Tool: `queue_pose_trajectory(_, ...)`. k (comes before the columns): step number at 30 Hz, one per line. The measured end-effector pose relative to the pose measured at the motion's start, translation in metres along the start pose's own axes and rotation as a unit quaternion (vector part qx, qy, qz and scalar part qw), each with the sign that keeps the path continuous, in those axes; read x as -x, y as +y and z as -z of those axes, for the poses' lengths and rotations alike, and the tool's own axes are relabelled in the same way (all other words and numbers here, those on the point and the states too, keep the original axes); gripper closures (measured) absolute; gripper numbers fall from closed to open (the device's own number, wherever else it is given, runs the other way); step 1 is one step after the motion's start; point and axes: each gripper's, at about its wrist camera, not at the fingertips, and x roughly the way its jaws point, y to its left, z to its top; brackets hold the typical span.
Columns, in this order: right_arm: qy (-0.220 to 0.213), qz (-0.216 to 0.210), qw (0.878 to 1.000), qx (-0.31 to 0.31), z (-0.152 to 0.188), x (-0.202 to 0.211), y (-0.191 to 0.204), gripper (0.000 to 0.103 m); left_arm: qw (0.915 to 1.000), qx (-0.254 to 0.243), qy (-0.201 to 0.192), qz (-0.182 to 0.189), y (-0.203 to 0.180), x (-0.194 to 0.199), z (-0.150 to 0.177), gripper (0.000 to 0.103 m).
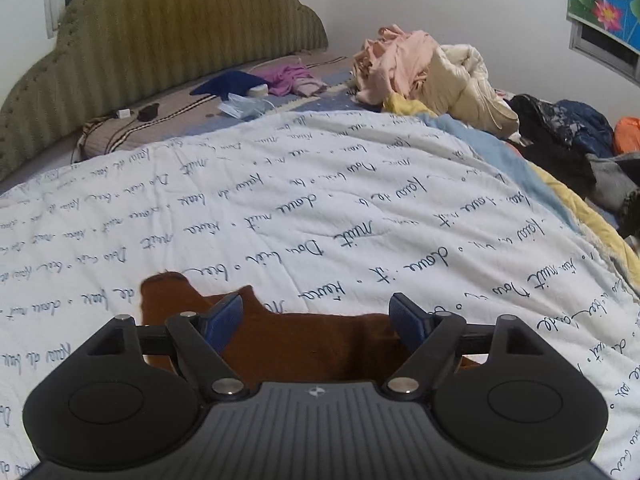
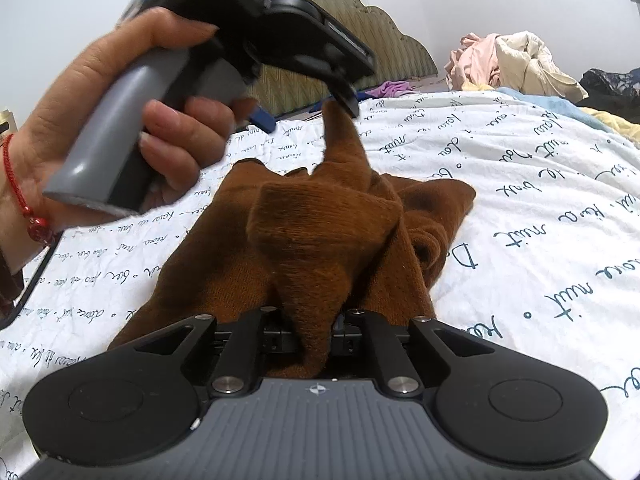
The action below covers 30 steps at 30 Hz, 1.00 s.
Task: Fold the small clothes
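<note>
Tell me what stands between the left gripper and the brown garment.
Nothing visible. The left gripper hangs open right above the brown garment, only bare quilt around; the right gripper already clamps a fold.

Dark cursive handwriting is running in repeated rows across the white quilted cotton bedspread [image 1: 280,200], seen upside down in both views; only fragments such as "mit" and "Dau" are reading clearly. No other legible text or label is showing.
</note>
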Motion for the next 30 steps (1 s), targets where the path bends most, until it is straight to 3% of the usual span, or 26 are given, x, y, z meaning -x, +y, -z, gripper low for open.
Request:
queue_pose_trajectory(6,0.0,-0.008,1.0,-0.023,-0.001,0.0,-0.008,0.077,0.9991,-0.024,-0.001,-0.034,0.014,0.013,0.019,0.022)
queue_pose_trajectory(8,0.002,-0.019,0.999,-0.041,-0.001,0.0,-0.014,0.07,0.9986,-0.029,0.004,-0.044,0.021,0.018,0.032,0.022)
queue_pose_trajectory(14,0.004,-0.065,0.99,-0.122,-0.002,0.007,-0.041,0.064,0.9978,-0.031,0.013,-0.057,0.044,0.043,0.082,0.022)
queue_pose_trajectory(19,0.008,-0.114,0.967,-0.23,0.003,0.005,-0.069,0.065,0.9981,-0.006,0.024,-0.056,0.062,0.058,0.117,0.022)
queue_pose_trajectory(22,0.016,-0.129,0.952,-0.278,0.006,-0.001,-0.081,0.071,0.9984,0.017,0.029,-0.046,0.07,0.062,0.129,0.022)
queue_pose_trajectory(25,0.022,-0.119,0.948,-0.294,0.01,-0.006,-0.081,0.086,0.9985,0.026,0.027,-0.04,0.073,0.067,0.135,0.021)
queue_pose_trajectory(30,0.027,-0.128,0.942,-0.309,0.011,-0.01,-0.076,0.09,0.9985,0.019,0.02,-0.046,0.073,0.072,0.137,0.021)
